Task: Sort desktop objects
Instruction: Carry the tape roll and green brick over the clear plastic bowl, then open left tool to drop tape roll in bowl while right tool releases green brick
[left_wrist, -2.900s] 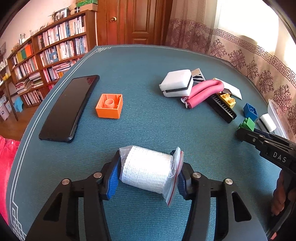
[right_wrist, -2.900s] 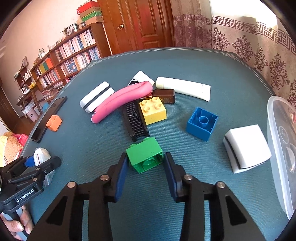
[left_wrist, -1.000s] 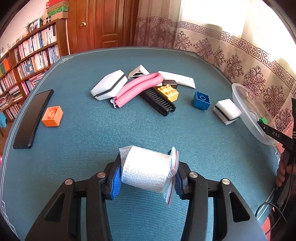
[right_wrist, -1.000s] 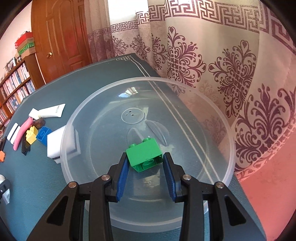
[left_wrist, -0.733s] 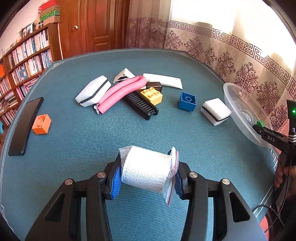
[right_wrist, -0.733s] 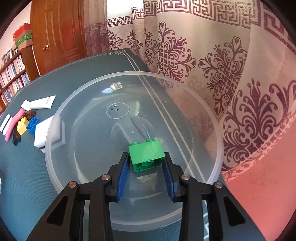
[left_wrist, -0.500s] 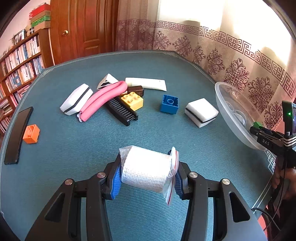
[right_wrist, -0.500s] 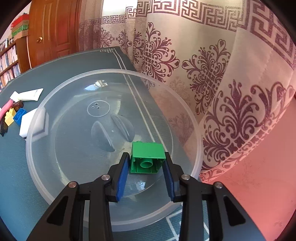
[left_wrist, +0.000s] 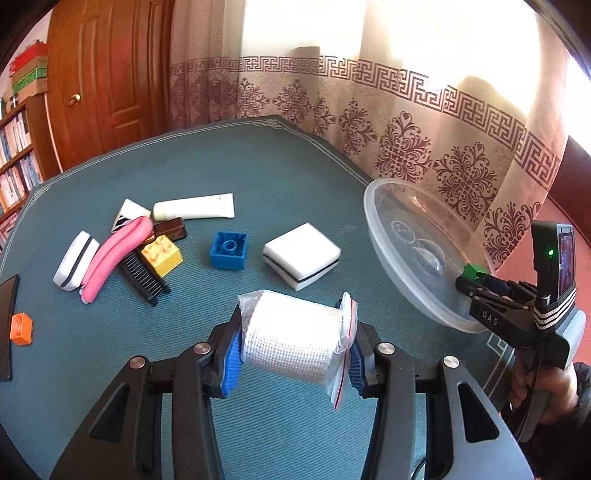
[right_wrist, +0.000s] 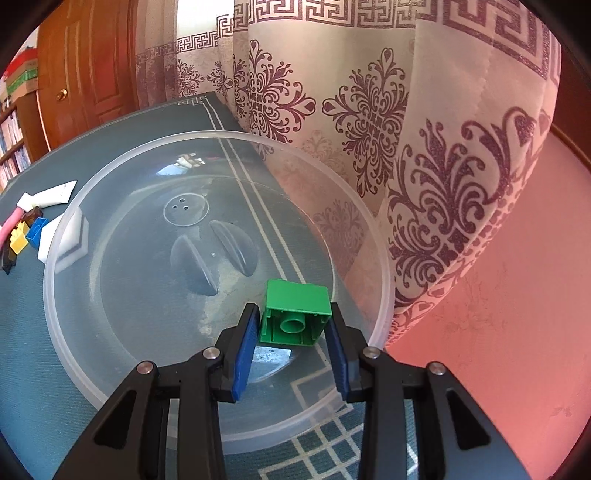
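My left gripper (left_wrist: 293, 354) is shut on a white gauze roll in a clear zip bag (left_wrist: 288, 338), held above the teal table (left_wrist: 295, 184). A clear plastic dish (left_wrist: 391, 236) sits at the table's right edge by the curtain. In the right wrist view my right gripper (right_wrist: 291, 334) is shut on a green brick (right_wrist: 297, 299) over the near right part of the dish (right_wrist: 74, 332). The brick is tipped, with its hollow underside facing the camera. The left wrist view shows the right gripper (left_wrist: 476, 282) with the green brick (left_wrist: 474, 272) at the dish's rim.
Left of the dish lie a white sponge (left_wrist: 301, 254), a blue brick (left_wrist: 229, 251), a yellow brick (left_wrist: 162, 253), a pink foam roll (left_wrist: 110, 258), a black comb (left_wrist: 144, 282), a white tube (left_wrist: 194, 206), an orange brick (left_wrist: 21, 328) and a phone (left_wrist: 5, 332). A hand (left_wrist: 546, 391) holds the right gripper.
My left gripper has carried the bagged roll to the right, toward the dish. The green brick has tipped in the right gripper, which has shifted toward the dish's right rim.
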